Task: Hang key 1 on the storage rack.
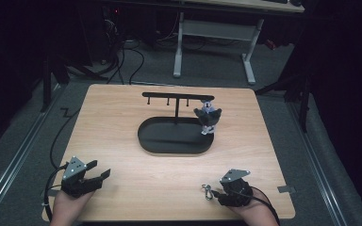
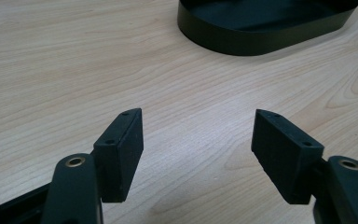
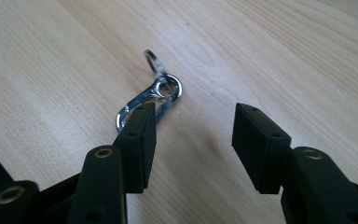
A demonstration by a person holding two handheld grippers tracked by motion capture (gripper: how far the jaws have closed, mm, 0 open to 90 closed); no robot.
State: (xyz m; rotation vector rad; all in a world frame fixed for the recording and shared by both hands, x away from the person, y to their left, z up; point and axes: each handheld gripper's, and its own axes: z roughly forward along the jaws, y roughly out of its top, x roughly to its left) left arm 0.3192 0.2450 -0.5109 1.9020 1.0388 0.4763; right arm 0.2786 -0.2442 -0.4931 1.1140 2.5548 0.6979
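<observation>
Light wooden desk (image 1: 122, 117) in a dark room, grey floor (image 1: 23, 141) around it, white-legged table (image 1: 217, 33) at the top, black tray (image 1: 169, 141) in the middle, left gripper (image 1: 98, 170) lower left with jaws wide apart and holding nothing, right gripper (image 1: 216, 190) lower right with jaws half apart, metal clip (image 3: 144, 100) lying on the wood just past its left jaw, not held.

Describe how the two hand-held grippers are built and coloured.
Both are matt black. The left gripper and the right gripper each carry a grey three-cornered plate with small dark dots on top, and a black cable trails back from each. In the gripper views, each jaw ends in a flat rectangular block with two small holes, hinged on brass-ringed pivots. No sleeves show.
</observation>
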